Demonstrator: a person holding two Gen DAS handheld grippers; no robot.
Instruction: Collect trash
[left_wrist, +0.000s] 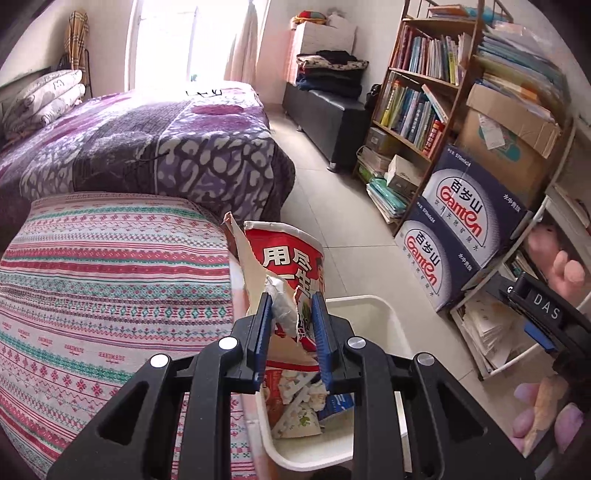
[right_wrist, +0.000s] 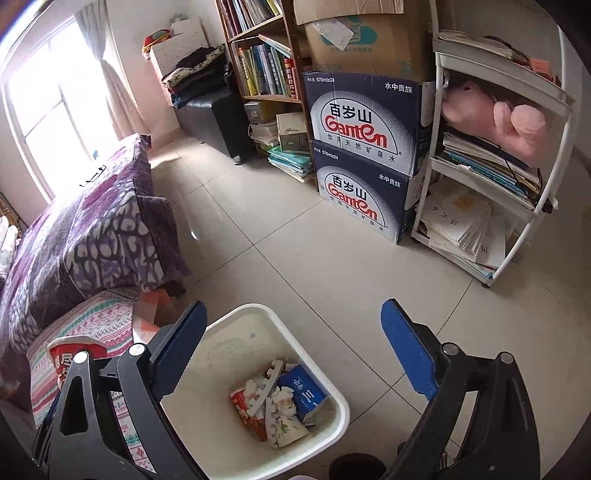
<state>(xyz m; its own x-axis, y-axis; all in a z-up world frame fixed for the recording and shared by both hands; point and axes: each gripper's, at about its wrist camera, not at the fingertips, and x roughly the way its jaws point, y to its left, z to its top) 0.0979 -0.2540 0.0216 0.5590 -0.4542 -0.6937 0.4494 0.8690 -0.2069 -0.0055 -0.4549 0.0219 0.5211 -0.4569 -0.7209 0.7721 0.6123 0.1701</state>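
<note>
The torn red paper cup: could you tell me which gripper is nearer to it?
Left. The left gripper clamps the torn red paper cup; the right gripper hangs open beside it.

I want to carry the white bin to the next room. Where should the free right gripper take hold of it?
On the bin's near right rim, coming from above with one jaw inside and one outside. The wall is thin and upright, and the trash lies low, clear of the rim.

boxes (right_wrist: 364, 123): "Ganten", "570mlx24" | right tongs (left_wrist: 543, 310): "DAS" | cloth (left_wrist: 110, 295): "HANDMADE"
</note>
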